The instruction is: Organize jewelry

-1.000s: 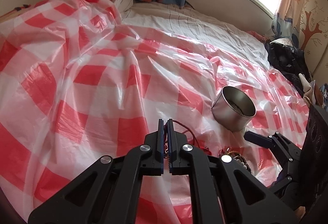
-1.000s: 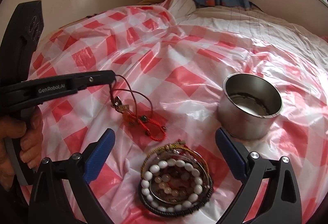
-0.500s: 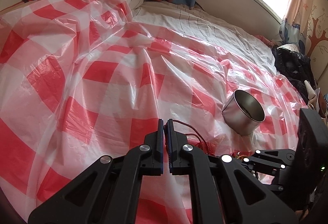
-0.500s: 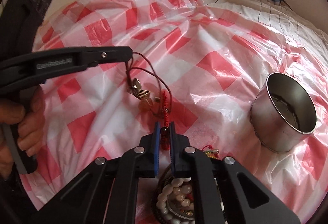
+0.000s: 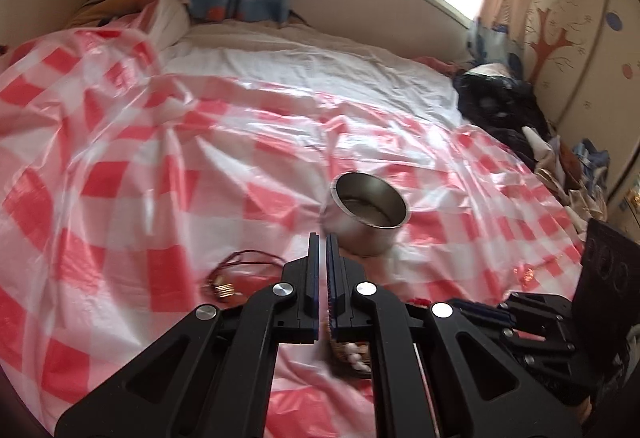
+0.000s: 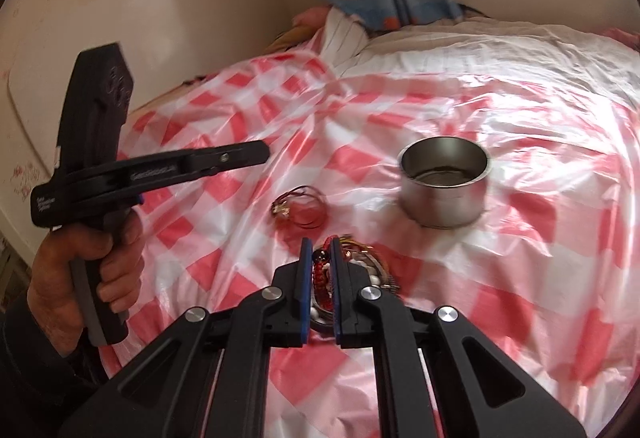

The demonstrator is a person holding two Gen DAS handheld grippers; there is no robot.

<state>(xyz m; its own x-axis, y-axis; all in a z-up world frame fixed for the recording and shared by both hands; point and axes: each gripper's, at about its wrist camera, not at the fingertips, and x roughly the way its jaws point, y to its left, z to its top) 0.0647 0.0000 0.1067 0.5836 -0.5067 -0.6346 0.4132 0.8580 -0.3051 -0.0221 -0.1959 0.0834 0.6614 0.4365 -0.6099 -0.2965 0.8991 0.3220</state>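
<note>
The right tongs (image 6: 320,250) are closed on a red braided cord (image 6: 320,272), which sits pinched between the blue-edged pads just above a heap of bracelets (image 6: 370,278) with white beads lying on the bed. The left tongs (image 6: 266,155) are shut with nothing in them; in the right wrist view they hang in the air at the left, gripped by the person's left hand (image 6: 86,270), and point toward the middle of the red-and-white checked plastic sheet (image 6: 540,197) that covers the bed. Below their tip, on the sheet, lies a thin dark red cord necklace (image 6: 302,207) with a small metal pendant, coiled loosely and apart from both tongs. A steel tin (image 6: 444,181), open at the top, stands upright on the sheet to the right of the necklace and beyond the bracelet heap; something dark seems to lie at its bottom, though blur makes it hard to tell what.
</note>
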